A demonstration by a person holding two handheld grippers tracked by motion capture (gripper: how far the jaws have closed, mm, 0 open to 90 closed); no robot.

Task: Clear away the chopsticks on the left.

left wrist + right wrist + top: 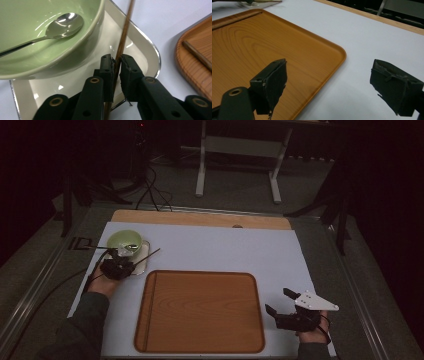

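Here the left claw (117,65) is clenched on a thin dark wooden chopstick (124,35), which lies across the white rounded-square ceramic plate (147,53) beside the pale green bowl (82,40) holding a steel spoon (60,26). The right claw (329,85) stands released, jaws wide, over the counter (362,45) beside the orange-brown wooden tray (274,42).
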